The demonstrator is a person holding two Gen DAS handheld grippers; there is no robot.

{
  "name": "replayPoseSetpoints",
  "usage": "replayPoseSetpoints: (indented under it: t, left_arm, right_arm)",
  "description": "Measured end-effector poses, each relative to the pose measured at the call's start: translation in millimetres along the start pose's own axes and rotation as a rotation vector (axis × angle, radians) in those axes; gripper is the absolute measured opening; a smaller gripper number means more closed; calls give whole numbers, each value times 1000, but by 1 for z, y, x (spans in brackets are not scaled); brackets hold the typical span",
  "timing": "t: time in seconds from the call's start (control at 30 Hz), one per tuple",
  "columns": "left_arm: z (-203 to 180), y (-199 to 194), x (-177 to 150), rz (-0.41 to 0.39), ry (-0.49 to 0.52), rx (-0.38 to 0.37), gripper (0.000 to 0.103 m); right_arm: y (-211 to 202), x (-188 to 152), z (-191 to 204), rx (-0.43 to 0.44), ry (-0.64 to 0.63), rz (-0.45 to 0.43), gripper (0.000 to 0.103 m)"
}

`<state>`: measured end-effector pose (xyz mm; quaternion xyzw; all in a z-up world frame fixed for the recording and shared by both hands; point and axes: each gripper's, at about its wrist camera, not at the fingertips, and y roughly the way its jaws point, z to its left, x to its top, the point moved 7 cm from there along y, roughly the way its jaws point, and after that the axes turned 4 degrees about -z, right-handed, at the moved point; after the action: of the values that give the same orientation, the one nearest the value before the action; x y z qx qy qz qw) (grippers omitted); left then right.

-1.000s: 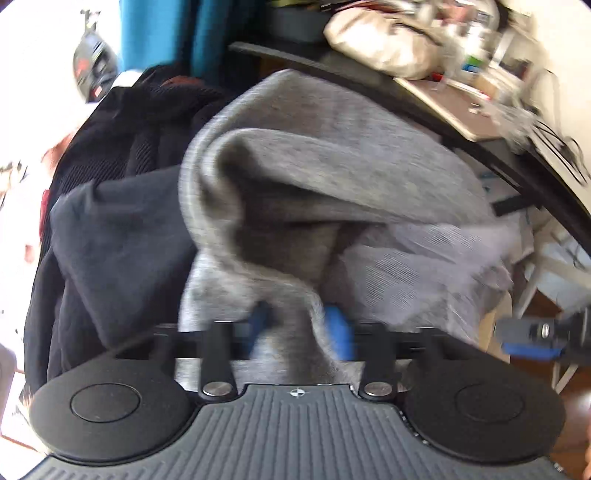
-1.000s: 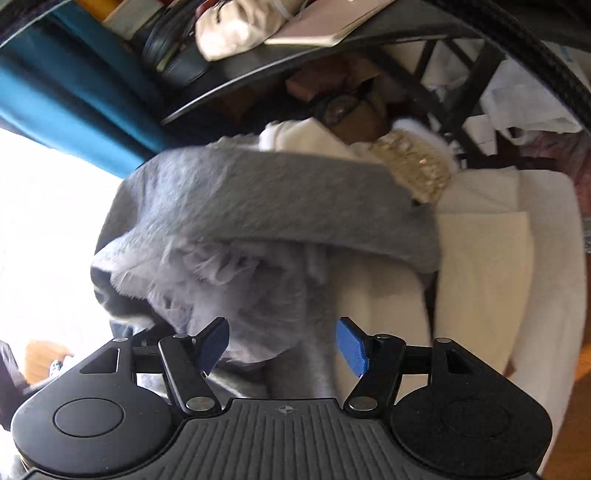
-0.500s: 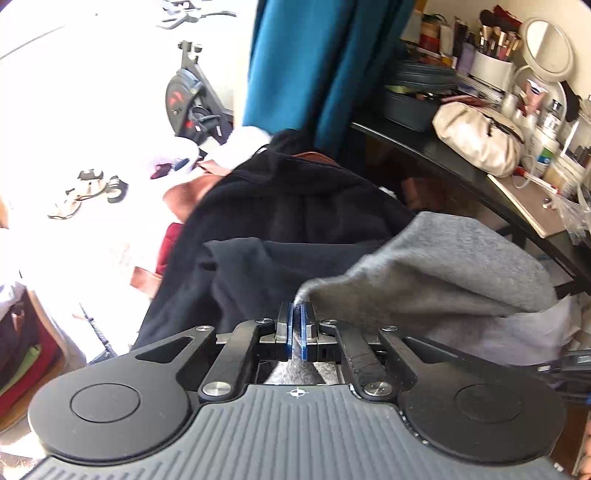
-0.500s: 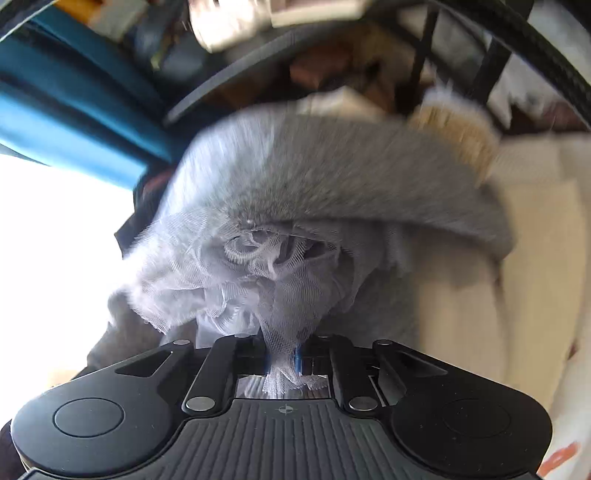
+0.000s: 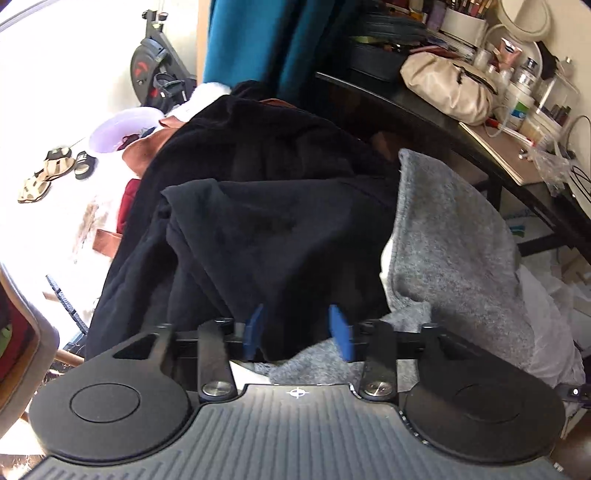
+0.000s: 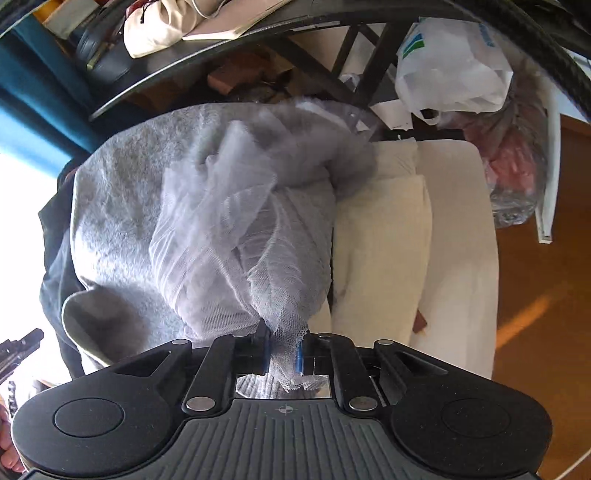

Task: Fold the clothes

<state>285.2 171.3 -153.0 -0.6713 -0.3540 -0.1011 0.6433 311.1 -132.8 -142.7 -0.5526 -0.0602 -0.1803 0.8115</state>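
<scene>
Right hand-held gripper (image 6: 282,356) pinches grey tulle (image 6: 236,236), jaws easing; left hand-held gripper (image 5: 297,334) opening, empty — regrip sweater (image 5: 450,236) hem w/ care.

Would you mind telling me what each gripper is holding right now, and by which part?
The right gripper pinches the grey knit garment by a bunched tip of its pale tulle layer. The left gripper, jaws opening, holds nothing.

A lived-in bedroom at home, by the look of it; a dark dressing table (image 5: 436,122) crowded with a round mirror (image 5: 524,18), cosmetics bottles (image 5: 517,107) and a cream bag (image 5: 447,88); teal curtains (image 5: 266,40) at the bright window; sandals (image 5: 44,177) on the floor; an exercise bike (image 5: 155,62) behind; clothes (image 5: 258,221) heaped up.
</scene>
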Motion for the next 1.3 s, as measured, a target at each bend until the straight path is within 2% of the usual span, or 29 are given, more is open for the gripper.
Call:
replayPoseSetpoints:
  t: [0.03, 0.13, 0.3, 0.4, 0.43, 0.47, 0.5, 0.53, 0.6, 0.73, 0.87, 0.9, 0.93, 1.0, 1.03, 1.2, 1.3]
  left_arm:
    - [-7, 0, -3, 5, 20, -25, 79]
    - [-29, 7, -16, 56, 96, -88, 88]
    - [-55, 36, -26, 101, 221, -86, 88]
    - [-63, 55, -28, 124, 250, -83, 87]
    - [-65, 58, -28, 125, 250, -87, 73]
    - [-66, 59, -27, 122, 249, -83, 36]
    - [-66, 60, -26, 121, 247, -68, 18]
    - [-66, 58, -25, 119, 243, -56, 10]
    - [-67, 48, -22, 94, 234, -74, 10]
    - [-67, 15, -12, 20, 279, -77, 9]
    - [-62, -28, 11, -74, 273, -117, 9]
    - [-61, -38, 18, -96, 263, -133, 9]
    - [-60, -49, 25, -119, 252, -148, 9]
    - [-62, -71, 37, -175, 238, -166, 9]
    - [-64, -81, 43, -206, 231, -176, 9]
    - [-77, -131, 76, -361, 190, -278, 9]
    - [-96, -161, 96, -476, 254, -325, 9]
  right_arm:
    - [0, -1, 3, -9, -12, -3, 12]
    - [0, 3, 16, -17, -66, -12, 11]
    - [7, 12, 22, -19, -120, -36, 11]
    - [7, 8, 17, -9, -102, -40, 13]
    - [6, 6, 15, -5, -97, -42, 21]
    - [7, 4, 13, -1, -93, -46, 28]
    - [7, 2, 12, 4, -97, -55, 43]
    - [8, 0, 13, 15, -105, -64, 61]
    - [15, -5, 15, 31, -130, -72, 84]
    - [42, -13, 20, 12, -191, -70, 93]
    - [73, -15, 22, 5, -142, -50, 91]
    - [75, -14, 24, 37, -109, -52, 75]
    - [76, -11, 26, 72, -73, -53, 44]
    - [66, -2, 32, 129, -8, -59, 16]
    - [58, 4, 36, 147, 10, -82, 15]
    - [-47, 57, 56, 247, 5, -401, 13]
    - [-127, 87, 61, 327, 40, -578, 13]
